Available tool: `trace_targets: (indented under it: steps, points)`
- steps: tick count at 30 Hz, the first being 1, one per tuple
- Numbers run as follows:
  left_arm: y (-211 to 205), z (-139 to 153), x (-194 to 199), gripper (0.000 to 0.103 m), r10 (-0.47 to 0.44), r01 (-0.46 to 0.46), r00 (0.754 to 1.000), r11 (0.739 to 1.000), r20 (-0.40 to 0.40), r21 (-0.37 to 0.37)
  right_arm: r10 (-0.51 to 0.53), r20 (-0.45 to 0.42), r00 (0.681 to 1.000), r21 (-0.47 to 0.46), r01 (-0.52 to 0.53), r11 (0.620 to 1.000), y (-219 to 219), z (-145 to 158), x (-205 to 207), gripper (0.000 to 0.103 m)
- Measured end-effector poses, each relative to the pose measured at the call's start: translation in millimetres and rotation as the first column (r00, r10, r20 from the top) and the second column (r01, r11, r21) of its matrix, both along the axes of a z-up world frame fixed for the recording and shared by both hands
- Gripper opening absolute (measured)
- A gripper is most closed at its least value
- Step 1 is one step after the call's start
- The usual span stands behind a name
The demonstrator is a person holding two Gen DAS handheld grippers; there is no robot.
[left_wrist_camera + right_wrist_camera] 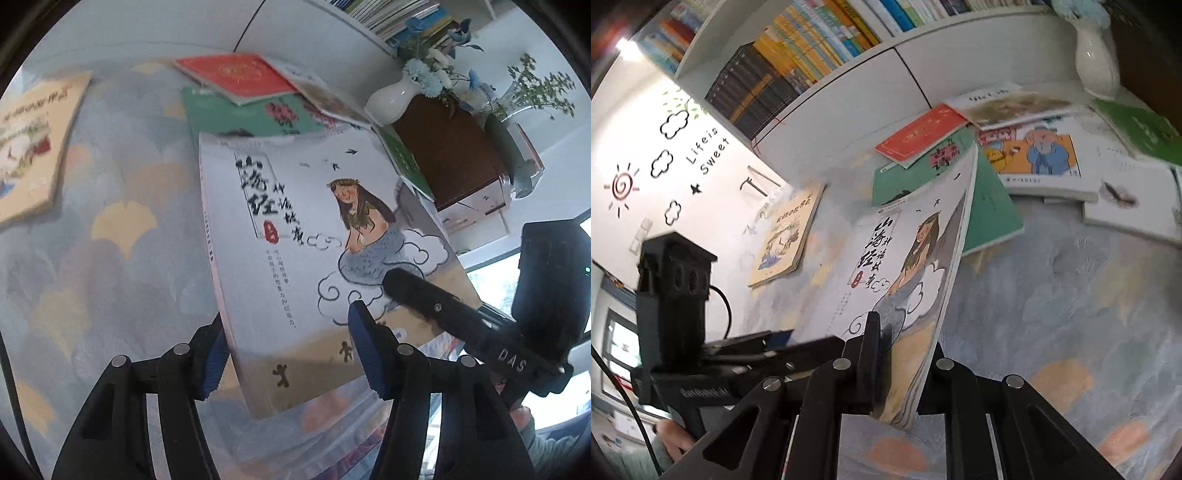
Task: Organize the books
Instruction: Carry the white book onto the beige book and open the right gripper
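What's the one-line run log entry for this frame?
right gripper: shut on white picture book | left gripper: open, straddling its lower edge | book: lifted off carpet | other books: scattered

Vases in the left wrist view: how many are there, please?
2: a white vase left of the brown box, a clear vase of greenery right of it; others may be hidden.

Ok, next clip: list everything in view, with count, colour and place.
mermaid book: one, white, lifted off the rug, clamped by the right gripper
books on the rug: at least six, red, green, beige, white-orange
rug: one, pale blue with yellow leaves
shelf books: many, mixed colours
vase: one, white, blue flowers
left gripper: open, astride the book's corner
right gripper: shut on the book
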State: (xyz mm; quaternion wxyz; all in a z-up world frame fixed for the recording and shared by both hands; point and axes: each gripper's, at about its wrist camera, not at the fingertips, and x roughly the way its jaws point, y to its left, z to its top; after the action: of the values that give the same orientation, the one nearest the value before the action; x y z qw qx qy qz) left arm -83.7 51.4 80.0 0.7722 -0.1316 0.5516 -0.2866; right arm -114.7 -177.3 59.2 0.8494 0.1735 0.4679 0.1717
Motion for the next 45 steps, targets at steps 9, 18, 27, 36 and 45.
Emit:
trace_targets:
  steps: [9, 18, 27, 36, 45]
  points:
    - [34, 40, 15, 0.058, 0.079, -0.071, 0.996, 0.986, 0.048, -0.153, 0.088, 0.178, 0.980, -0.102, -0.070, 0.992, 41, 67, -4, 0.014]
    - [135, 45, 52, 0.058, 0.332, -0.316, 0.941, 0.934, 0.074, -0.165, 0.277, 0.193, 0.942, -0.100, -0.262, 0.960, 130, 72, 68, 0.015]
    - [217, 10, 97, 0.058, 0.476, -0.472, 0.877, 0.879, 0.072, -0.060, 0.355, 0.088, 0.931, -0.013, -0.355, 0.935, 227, 5, 137, 0.017]
    - [240, -21, 120, 0.058, 0.497, -0.496, 0.867, 0.868, 0.038, -0.026, 0.358, -0.001, 0.934, 0.019, -0.358, 0.934, 260, -35, 175, 0.017]
    - [249, -39, 130, 0.066, 0.511, -0.512, 0.859, 0.859, 0.020, 0.020, 0.306, -0.077, 0.949, -0.030, -0.309, 0.950, 280, -53, 187, 0.021]
